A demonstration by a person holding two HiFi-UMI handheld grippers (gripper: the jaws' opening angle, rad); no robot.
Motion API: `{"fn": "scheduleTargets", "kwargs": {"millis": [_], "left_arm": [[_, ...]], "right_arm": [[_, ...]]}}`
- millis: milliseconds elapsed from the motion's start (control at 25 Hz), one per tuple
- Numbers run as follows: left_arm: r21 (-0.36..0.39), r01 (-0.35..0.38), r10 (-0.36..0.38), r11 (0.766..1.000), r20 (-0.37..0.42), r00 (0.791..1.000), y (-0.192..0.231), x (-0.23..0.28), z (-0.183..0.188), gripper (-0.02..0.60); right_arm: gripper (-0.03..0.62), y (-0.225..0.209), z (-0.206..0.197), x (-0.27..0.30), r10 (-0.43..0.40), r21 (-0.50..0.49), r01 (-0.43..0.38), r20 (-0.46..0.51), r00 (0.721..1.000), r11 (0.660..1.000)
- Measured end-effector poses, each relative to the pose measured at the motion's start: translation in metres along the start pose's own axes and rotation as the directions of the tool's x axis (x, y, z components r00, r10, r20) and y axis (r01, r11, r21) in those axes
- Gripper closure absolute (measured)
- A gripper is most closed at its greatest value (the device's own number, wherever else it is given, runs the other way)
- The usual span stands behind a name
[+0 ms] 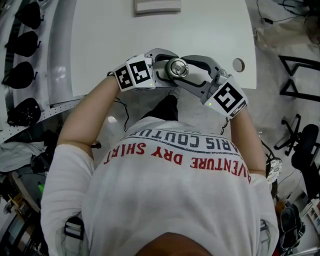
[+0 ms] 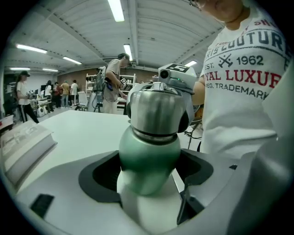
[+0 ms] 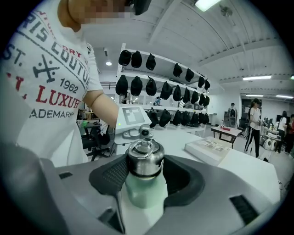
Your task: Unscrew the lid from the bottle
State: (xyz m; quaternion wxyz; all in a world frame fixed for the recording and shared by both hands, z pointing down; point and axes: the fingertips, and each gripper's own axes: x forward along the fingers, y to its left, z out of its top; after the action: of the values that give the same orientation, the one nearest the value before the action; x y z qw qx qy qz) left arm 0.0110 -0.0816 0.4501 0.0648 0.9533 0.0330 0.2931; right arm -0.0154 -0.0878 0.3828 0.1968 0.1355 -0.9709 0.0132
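Note:
A bottle [image 2: 149, 160] with a green-to-white body and a steel lid [image 1: 177, 67] is held in the air just off the table's near edge, between both grippers. My left gripper [image 1: 167, 67] is shut on the bottle's body, which fills the gap between its jaws in the left gripper view. My right gripper [image 1: 186, 71] comes in from the other side and is shut on the lid [image 3: 144, 158], its dark pads [image 3: 112, 176] against the steel sides. The lid's ring handle points toward the right gripper's camera. The bottle's base is hidden.
The white table [image 1: 150, 40] stretches away, with a flat white book [image 1: 157, 6] at its far edge and a round cable hole [image 1: 239, 65] at the right. Black helmets [image 1: 22, 75] hang on a rack at left. Several people [image 2: 110, 85] stand far off.

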Motion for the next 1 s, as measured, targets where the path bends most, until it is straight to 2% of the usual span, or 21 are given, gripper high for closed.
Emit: {"fn": "scheduleTargets", "kwargs": {"millis": [200,400,600,760,880,1000], "left_arm": [[0.06,0.119,-0.117,0.991,-0.039,0.992,-0.003,0.001,0.0,0.204],[0.068,0.129,-0.127,0.989,-0.032,0.991,-0.003,0.002,0.002,0.204],[0.05,0.096,-0.097,0.994,0.0,0.995,-0.003,0.002,0.003,0.204],[0.021,0.046,-0.047,0.999,0.034,0.998,-0.003,0.001,0.002,0.204],[-0.016,-0.019,0.02,1.0,0.069,0.997,-0.002,0.002,0.003,0.204],[-0.079,-0.109,0.117,0.991,0.114,0.987,0.0,0.002,0.005,0.204]], "right_arm": [[0.359,0.0,-0.001,-0.002,0.039,-0.016,-0.039,-0.021,0.999,0.999],[0.357,0.0,0.003,-0.002,0.055,-0.013,-0.054,0.012,0.998,0.998],[0.347,0.003,0.002,-0.001,0.044,-0.012,-0.044,0.005,0.999,0.999],[0.304,0.003,0.006,-0.002,0.003,0.038,-0.005,0.043,0.999,0.999],[0.294,-0.004,0.011,-0.009,-0.069,0.096,0.061,0.082,0.994,0.994],[0.292,-0.006,0.012,-0.013,-0.129,0.117,0.119,0.083,0.988,0.986]]}}
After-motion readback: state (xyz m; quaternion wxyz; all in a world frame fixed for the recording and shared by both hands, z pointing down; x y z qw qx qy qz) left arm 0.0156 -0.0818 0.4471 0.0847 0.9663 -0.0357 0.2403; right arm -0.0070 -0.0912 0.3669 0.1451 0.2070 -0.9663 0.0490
